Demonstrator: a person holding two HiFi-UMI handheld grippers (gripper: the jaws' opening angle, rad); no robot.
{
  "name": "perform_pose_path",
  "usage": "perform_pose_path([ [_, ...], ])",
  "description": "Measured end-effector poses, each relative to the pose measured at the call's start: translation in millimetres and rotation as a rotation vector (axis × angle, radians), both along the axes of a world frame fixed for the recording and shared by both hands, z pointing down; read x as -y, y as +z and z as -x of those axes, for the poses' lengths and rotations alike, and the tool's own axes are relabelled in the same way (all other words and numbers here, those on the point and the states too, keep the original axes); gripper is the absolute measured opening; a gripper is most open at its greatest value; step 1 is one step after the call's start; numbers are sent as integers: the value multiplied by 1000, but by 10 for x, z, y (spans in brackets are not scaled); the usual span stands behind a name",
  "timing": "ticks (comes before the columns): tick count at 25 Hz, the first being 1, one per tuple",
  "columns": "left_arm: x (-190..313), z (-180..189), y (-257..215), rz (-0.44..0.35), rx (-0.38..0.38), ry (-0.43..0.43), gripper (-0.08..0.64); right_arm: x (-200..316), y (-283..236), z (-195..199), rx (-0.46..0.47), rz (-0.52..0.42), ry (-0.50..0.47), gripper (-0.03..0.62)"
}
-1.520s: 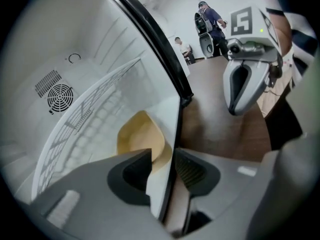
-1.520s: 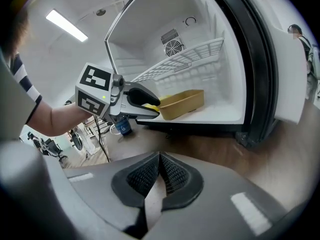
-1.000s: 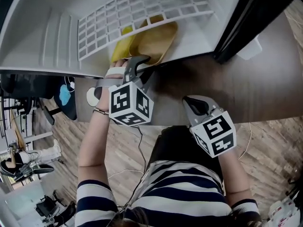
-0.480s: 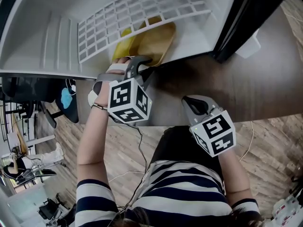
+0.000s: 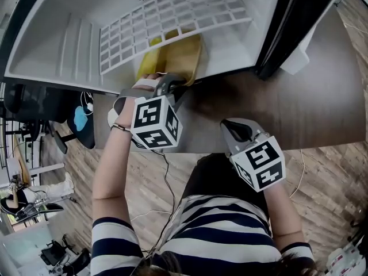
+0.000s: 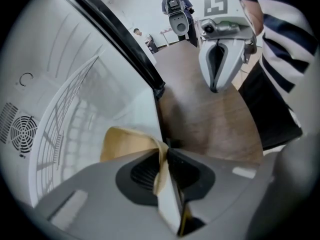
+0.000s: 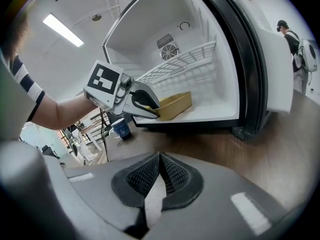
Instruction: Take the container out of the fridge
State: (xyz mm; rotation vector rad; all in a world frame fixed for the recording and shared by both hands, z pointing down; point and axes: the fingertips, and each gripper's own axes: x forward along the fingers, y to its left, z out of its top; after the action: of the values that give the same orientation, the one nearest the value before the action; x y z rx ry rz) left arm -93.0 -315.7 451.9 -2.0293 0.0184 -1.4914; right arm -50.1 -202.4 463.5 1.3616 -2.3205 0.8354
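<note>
A tan, open-topped container sits on the white fridge floor near its front edge, under a wire shelf. My left gripper is shut on the container's near rim; in the left gripper view the tan wall is pinched between the jaws. In the right gripper view, the container shows inside the fridge with the left gripper on its front corner. My right gripper hangs shut and empty over the wooden table, apart from the fridge.
The fridge door stands open at the right of the compartment. A blue mug stands on the table left of the fridge, behind my left hand. A person stands far off. Chairs and floor lie below the table edge.
My left gripper stays shut on the container's rim and has shifted slightly left with it. The right gripper has barely moved.
</note>
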Motion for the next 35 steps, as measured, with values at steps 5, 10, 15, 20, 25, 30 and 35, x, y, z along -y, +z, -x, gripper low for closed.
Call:
perform_pose_path([
  [5,-95,-3,-18,7,-5,-23,0,-70,-54,-52,-2,-13,-16,-6],
  [10,-228,-94,-133,-8,-29,-42,0,-176,-178,-186,-13,-20,-32,-6],
  [15,-402,-148,-223,3,-47,-57,0,-276,-288,-283,-22,-28,-45,-6],
  [20,-639,-193,-266,30,-62,-67,0,-366,-369,-401,-32,-34,-50,-6],
  [25,-844,-185,-275,64,-80,-93,0,-389,-425,-522,-51,-46,-54,-6],
  [30,-1061,-127,-254,93,-72,-101,0,-436,-469,-540,-55,-57,-61,-6],
  [35,-1245,-118,-249,115,-67,-107,0,-469,-474,-587,-58,-56,-67,-6],
])
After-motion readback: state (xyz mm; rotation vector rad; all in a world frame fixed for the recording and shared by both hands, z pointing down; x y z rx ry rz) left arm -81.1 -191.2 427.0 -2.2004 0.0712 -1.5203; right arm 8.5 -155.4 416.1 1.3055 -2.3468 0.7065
